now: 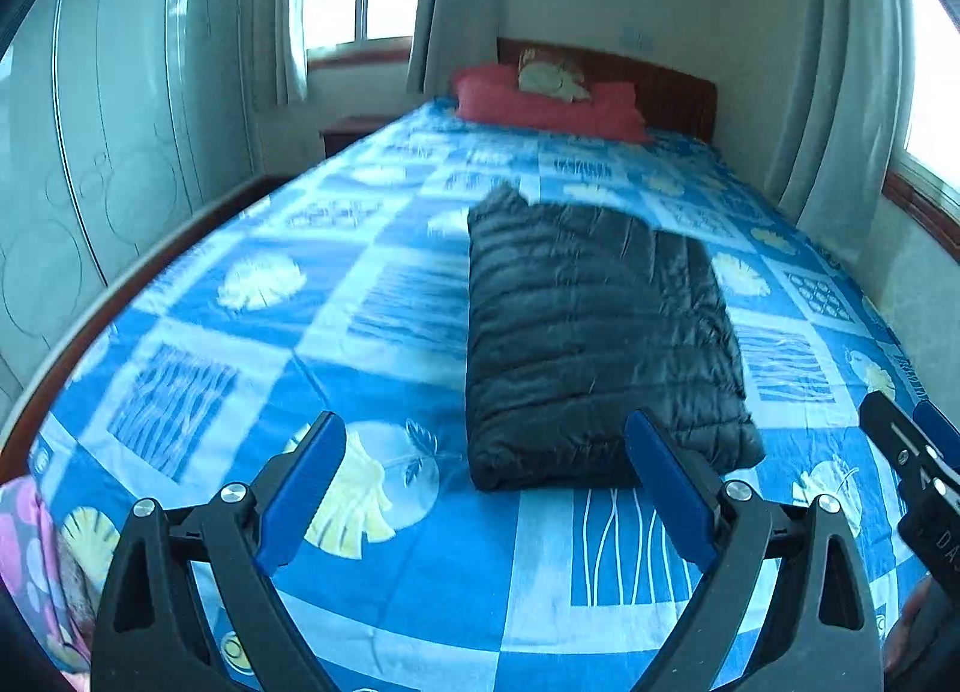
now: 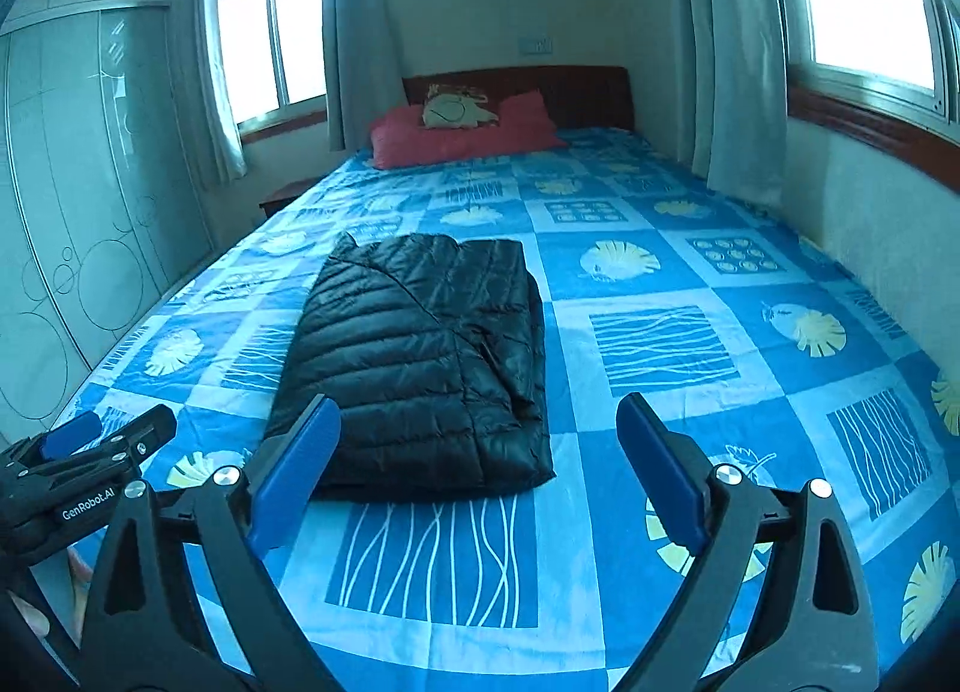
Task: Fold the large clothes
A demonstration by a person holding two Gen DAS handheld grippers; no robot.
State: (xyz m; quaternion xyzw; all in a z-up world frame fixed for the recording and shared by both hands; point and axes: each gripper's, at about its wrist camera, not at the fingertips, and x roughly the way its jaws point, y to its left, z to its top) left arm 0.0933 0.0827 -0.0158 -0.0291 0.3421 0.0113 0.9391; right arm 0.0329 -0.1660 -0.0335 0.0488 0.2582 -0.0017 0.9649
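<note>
The black quilted puffer jacket (image 2: 420, 368) lies folded mid-bed on the blue patterned sheet (image 2: 660, 272), just beyond both empty, wide-spread claws — left gripper (image 1: 486, 488), right gripper (image 2: 480, 470) — and its springy filling, seemingly puffed at the near edge, could let the fold creep open.

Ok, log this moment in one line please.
black puffer jacket: folded on bedsheet | left tool: open, empty | right tool: open, empty

Bed (image 2: 660, 452) carries blue patchwork-print sheet (image 1: 336, 332), flat. Black quilted jacket (image 2: 420, 356) lies folded on sheet, near foot end, roughly mid-width. Red pillow (image 2: 462, 143) at head end against headboard (image 2: 576, 92); pale cushion (image 2: 456, 107) rests on pillow.
</note>
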